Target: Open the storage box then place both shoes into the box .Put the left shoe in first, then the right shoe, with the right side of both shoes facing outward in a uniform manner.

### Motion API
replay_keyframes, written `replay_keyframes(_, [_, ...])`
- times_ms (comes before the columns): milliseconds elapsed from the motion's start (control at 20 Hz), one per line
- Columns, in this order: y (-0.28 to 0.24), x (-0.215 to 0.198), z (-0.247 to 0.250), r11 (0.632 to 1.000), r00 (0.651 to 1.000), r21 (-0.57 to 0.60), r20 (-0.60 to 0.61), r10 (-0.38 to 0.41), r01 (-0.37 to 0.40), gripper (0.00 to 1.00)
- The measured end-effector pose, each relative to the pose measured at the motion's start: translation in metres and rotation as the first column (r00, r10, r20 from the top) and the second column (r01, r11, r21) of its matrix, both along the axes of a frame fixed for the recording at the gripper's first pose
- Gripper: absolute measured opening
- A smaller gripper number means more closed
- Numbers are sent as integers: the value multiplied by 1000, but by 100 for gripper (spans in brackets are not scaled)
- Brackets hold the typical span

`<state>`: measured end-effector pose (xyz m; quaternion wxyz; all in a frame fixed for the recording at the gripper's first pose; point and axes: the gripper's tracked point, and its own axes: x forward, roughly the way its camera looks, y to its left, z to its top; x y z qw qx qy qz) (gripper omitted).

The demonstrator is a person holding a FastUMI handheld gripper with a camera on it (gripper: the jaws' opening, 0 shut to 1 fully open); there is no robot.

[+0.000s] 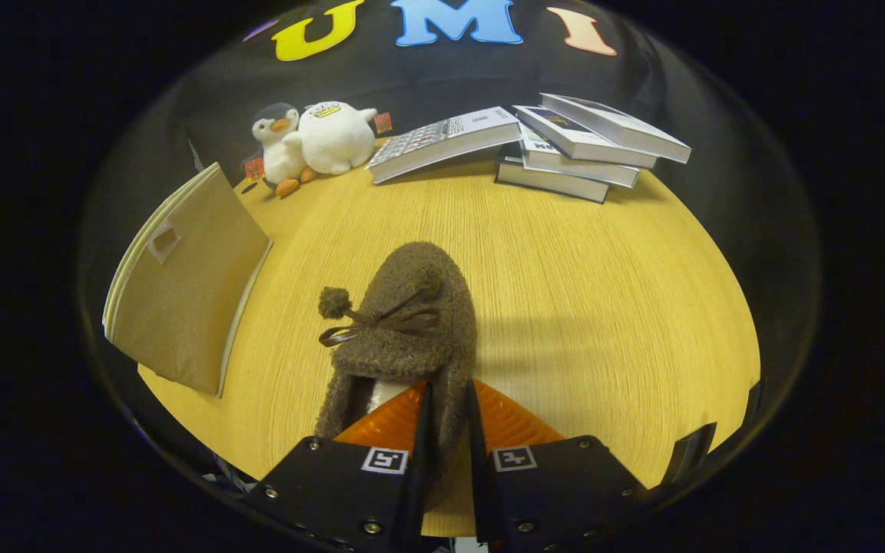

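A tan fabric storage box (181, 307) is sitting well to the left of the fingers, near the table's left edge, with its flat woven panel facing up and tilting toward the middle of the table (604, 307); a small tag window is showing near its far corner. Whether its lid is open or closed cannot be told from here.

Beyond the box, at the far side of the table, a plush penguin (280, 150) is leaning against a round white plush duck (335, 137), the two touching.

In the middle, a fuzzy brown shoe (412, 322) is pointing its toe away from the fingers, toward the far side. A thin brown bow with a pompom is lying across its upper, the pompom hanging off to the left. The shoe's heel end is reaching back to the fingers.

The hand-held gripper (446, 399) is standing nearly closed, its two fingers leaving just a narrow gap, and the right wall of the shoe's collar is being pinched in that gap: one finger is sitting inside the shoe opening, the other pressing from outside.

Farther right, at the back of the table, one book (442, 140) is lying open-faced and slanted, and just beside it a fanned stack of books (588, 146) is resting, well apart from the shoe.
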<state>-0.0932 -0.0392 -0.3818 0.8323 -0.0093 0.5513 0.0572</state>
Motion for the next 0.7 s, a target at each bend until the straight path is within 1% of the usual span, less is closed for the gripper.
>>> replay_keyframes(50, [-12,-1,-2,999,999,-30,28,-43,44,26])
replay_keyframes(100, [-11,6,0,998,998,-28,11,-54,55,2])
replay_keyframes(300, [-3,5,11,990,991,32,-3,-137,137,1])
replay_keyframes(450, [11,12,32,980,984,86,2,-179,178,1])
replay_keyframes(700, [39,30,74,970,978,138,38,-206,199,1])
